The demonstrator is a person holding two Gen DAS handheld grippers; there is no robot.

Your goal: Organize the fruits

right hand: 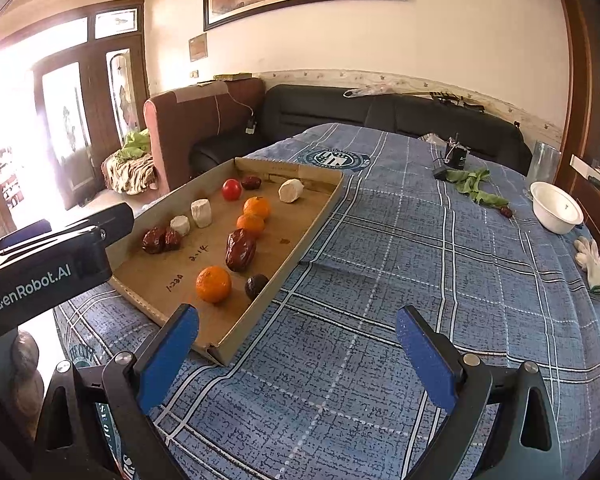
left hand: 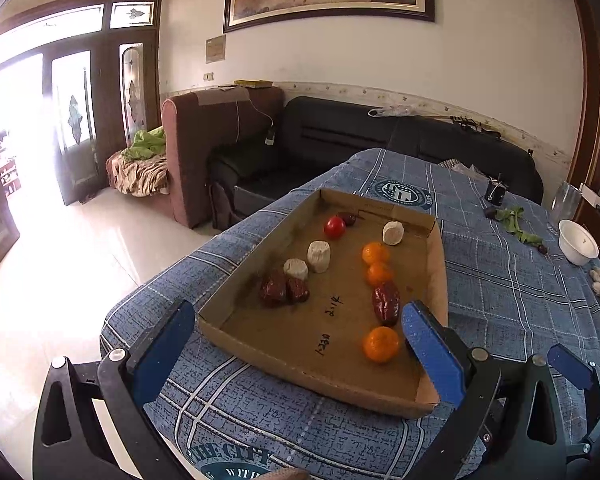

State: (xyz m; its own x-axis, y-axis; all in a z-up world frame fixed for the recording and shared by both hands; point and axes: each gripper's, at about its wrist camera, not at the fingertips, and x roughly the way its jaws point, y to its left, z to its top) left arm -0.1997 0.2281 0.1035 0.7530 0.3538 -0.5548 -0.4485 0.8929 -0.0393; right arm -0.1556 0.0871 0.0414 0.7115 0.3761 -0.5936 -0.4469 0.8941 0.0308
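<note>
Three oranges (right hand: 213,284) lie in a loose line in the cardboard tray (right hand: 312,220) on the counter (right hand: 400,260), with dates, white chunks and a tomato (right hand: 231,189) scattered around them; a stray date (right hand: 506,212) sits outside, near the white bowl (right hand: 556,206). Both the left hand-held gripper (left hand: 300,344) and the right hand-held gripper (right hand: 300,344) hover spread wide, holding nothing; sorting looks partway or nearly settled, so any next grasp needs a gentle pinch on soft fruit.

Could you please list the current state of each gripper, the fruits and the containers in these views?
left gripper: open, empty, at the tray's near end.
right gripper: open, empty, over the cloth.
cardboard tray: flat on the cloth, holding the fruit.
three oranges: loose in the tray.
tomato: whole, near the far end.
white bowl: upright, outside the tray.
glass: upright beside the bowl.
</note>
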